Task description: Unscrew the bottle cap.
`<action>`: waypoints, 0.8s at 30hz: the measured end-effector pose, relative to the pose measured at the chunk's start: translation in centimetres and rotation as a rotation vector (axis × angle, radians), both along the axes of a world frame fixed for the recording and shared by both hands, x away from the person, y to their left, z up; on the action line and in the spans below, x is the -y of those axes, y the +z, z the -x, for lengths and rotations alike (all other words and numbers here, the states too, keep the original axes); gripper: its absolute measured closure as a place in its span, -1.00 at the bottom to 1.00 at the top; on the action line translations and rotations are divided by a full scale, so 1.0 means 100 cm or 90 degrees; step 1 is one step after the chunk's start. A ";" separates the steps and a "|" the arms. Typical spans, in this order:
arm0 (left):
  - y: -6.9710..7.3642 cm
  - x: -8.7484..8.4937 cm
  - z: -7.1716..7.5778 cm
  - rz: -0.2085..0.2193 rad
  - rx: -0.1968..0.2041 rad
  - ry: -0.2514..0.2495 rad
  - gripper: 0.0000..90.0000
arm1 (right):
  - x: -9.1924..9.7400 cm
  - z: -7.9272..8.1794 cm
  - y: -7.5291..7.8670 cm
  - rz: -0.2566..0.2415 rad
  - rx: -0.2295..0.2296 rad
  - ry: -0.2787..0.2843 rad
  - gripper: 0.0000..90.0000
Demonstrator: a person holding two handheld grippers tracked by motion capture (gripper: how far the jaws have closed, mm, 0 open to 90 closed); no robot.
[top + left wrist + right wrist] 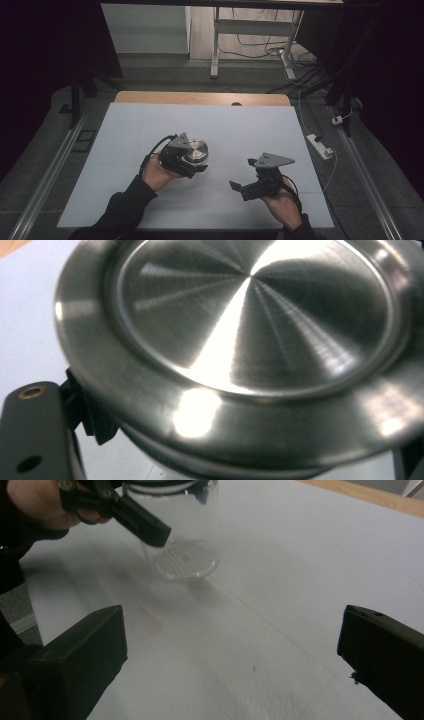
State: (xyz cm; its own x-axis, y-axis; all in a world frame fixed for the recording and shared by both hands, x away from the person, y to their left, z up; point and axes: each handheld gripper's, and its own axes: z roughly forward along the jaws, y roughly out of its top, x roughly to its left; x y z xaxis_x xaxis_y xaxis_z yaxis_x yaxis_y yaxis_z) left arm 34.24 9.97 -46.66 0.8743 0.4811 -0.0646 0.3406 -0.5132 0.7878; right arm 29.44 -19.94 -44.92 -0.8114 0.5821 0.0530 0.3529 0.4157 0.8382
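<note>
White sheeting covers the table [150,200], and our left gripper [192,167] is clamped on the jar [182,540] just under its steel lid [250,340], near the middle. Our right gripper [240,172] hangs well apart, jaws wide and empty. We judge it best to steady the jar upright and bring those jaws squarely around the lid's rim.

Around the desk: bare surface, floor clutter, dark room

The desk [240,125] carried a pale sheet, with a strip of wood [200,98] showing along its far edge. Beyond it stood a white frame leg [215,45] amid loose cables [260,50] on the floor. A white power strip [320,146] lay on the floor just beside the desk's edge, and metal rails [45,180] ran along both sides.
</note>
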 end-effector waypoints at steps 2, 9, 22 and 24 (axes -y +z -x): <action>0.000 0.000 0.000 0.001 0.000 -0.002 -0.68 | -0.007 -0.005 0.003 0.002 0.004 0.005 -1.00; -0.001 -0.003 0.000 0.004 -0.004 -0.003 -0.68 | -0.026 -0.022 0.014 -0.010 -0.011 0.010 -1.00; -0.004 0.000 0.000 -0.005 0.001 -0.003 -0.68 | -0.057 -0.038 0.026 -0.008 0.006 0.025 -1.00; -0.004 0.000 0.001 -0.005 0.001 0.000 -0.68 | -0.064 -0.040 0.029 -0.009 0.003 0.026 -1.00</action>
State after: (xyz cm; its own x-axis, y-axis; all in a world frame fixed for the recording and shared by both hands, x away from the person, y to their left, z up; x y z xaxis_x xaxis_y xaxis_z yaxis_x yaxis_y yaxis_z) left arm 34.18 9.92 -47.02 0.8744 0.4816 -0.0592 0.3393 -0.5198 0.7840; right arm 33.44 -13.52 -42.07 -0.8350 0.5473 0.0566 0.3312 0.4177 0.8461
